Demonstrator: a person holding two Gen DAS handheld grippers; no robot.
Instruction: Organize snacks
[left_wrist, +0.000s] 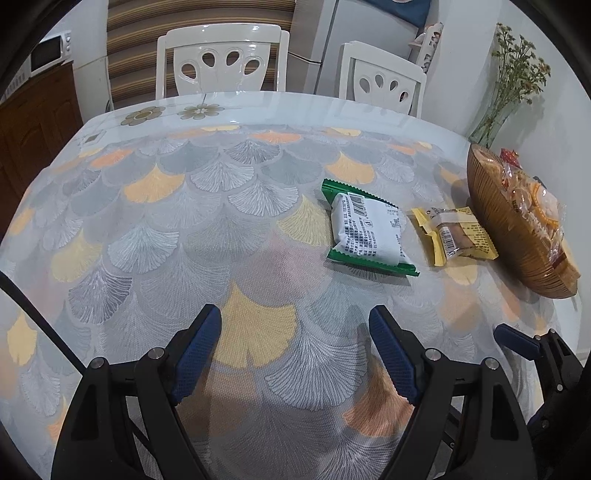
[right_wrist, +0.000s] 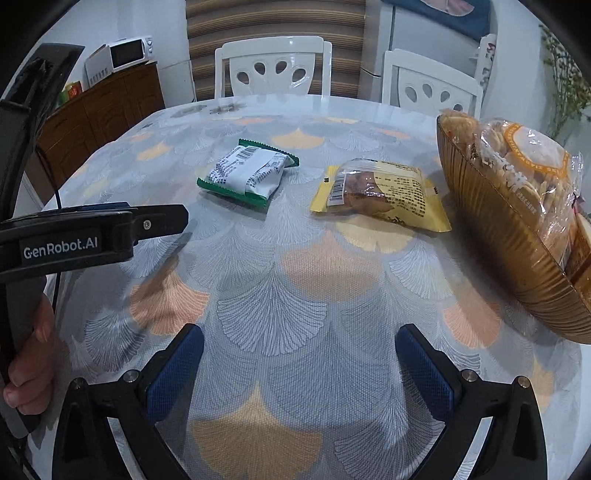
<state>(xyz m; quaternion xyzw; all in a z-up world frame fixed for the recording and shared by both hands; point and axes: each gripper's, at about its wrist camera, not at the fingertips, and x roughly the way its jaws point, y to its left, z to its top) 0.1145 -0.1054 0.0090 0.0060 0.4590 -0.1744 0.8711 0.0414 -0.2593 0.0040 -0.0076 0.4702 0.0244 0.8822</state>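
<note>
the yellow-edged plastic snack packet lies beside the ribbed amber bowl; light, crinkly, likely slippery, best pinched across its middle. left gripper and right gripper gape, empty.

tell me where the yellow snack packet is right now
The yellow snack packet lies flat on the table, between the green-edged packet on its left and the brown basket on its right.

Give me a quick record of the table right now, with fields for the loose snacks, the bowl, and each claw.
loose snacks: green-edged packet and yellow packet, flat on the tablecloth, apart
bowl: brown ribbed bowl right of the yellow packet, holding bagged snacks
left claw: open, nothing between the jaws
right claw: open wide, nothing between the jaws
</note>
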